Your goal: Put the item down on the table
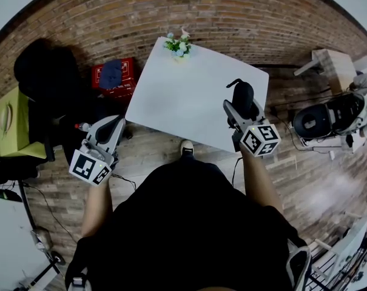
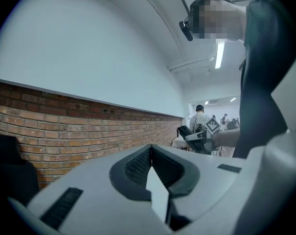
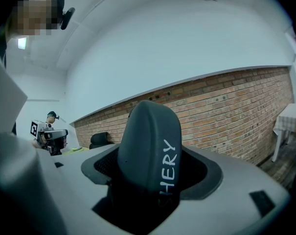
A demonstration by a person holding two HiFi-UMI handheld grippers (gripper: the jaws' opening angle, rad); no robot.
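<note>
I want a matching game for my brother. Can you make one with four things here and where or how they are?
1 flowers; 2 red crate; 3 dark item; 4 left gripper.
A held by the right gripper; B on the floor beside the table; C far table corner; D shut, empty.
Pairs: 1-C; 2-B; 3-A; 4-D.

The item (image 3: 150,141) is dark grey, smooth and round on top, with the white letters "HERY" down its side. It stands up between the jaws of the right gripper (image 1: 240,105), which squeeze it from both sides. From above, it is over the near right part of the table (image 1: 183,96). The table is white, flat and square.
</note>
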